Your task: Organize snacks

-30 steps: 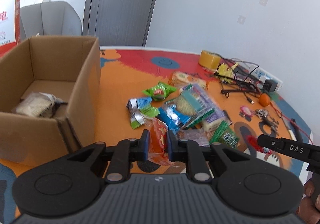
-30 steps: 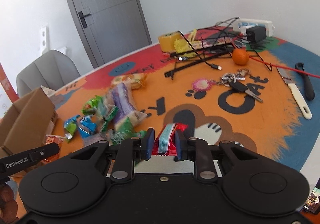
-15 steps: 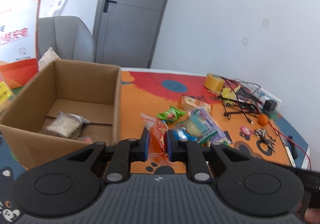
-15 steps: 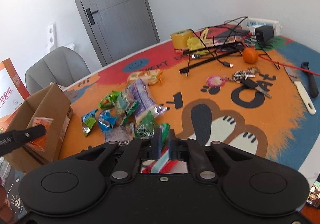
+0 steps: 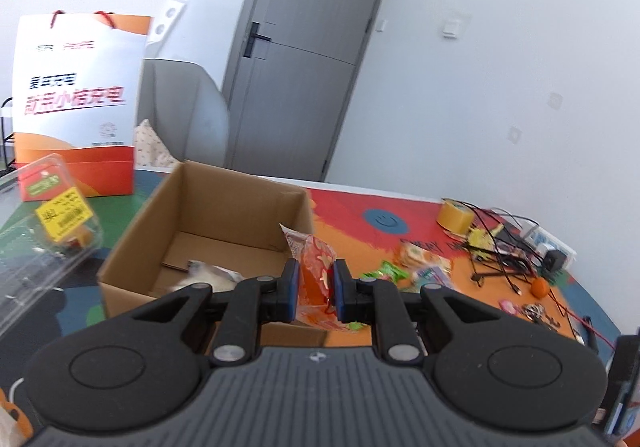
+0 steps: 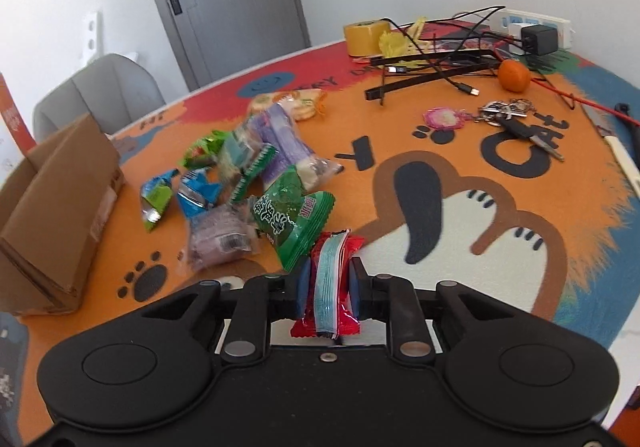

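Note:
My left gripper is shut on an orange snack packet and holds it in the air at the near right corner of the open cardboard box. A pale snack bag lies inside the box. My right gripper is shut on a red and light blue snack packet, lifted above the mat. A pile of loose snacks lies on the orange mat ahead, with a green packet nearest. The box also shows at the left of the right wrist view.
An orange and white paper bag and a clear plastic clamshell stand left of the box. Yellow tape roll, black cables, power strip, a tangerine, keys and a knife lie on the far side.
My left gripper has risen and swung left with the orange packet, from the pile to the box's corner. My right gripper closed on the red and blue packet and lifted it.

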The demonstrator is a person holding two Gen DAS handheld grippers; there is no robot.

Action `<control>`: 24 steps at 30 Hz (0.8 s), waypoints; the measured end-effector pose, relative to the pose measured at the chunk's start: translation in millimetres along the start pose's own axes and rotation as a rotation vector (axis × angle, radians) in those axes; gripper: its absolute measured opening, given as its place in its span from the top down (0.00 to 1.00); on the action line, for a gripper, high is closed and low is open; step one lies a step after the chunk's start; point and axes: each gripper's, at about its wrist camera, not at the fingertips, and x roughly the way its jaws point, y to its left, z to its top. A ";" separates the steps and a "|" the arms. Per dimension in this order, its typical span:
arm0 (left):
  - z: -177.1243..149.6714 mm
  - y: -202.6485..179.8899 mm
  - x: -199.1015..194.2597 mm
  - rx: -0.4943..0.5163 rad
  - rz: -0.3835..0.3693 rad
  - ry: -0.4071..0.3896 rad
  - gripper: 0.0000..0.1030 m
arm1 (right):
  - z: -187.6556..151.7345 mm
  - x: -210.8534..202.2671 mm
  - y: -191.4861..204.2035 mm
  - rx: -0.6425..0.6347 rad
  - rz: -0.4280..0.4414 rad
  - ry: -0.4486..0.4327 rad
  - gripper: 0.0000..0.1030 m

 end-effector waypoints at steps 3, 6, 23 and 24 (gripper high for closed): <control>3.0 12.2 0.0 -0.019 0.022 -0.006 0.84 | 2.3 -9.6 6.8 -0.016 0.009 -0.040 0.79; 5.5 23.4 -0.5 -0.033 0.042 -0.014 0.84 | 7.2 -16.8 13.8 -0.022 0.035 -0.057 0.79; 22.7 73.3 16.0 -0.104 0.100 -0.017 0.84 | 40.2 -29.3 76.1 -0.079 0.173 -0.144 0.79; 22.8 73.0 18.7 -0.105 0.093 -0.011 0.84 | 42.8 -29.5 81.2 -0.084 0.183 -0.148 0.79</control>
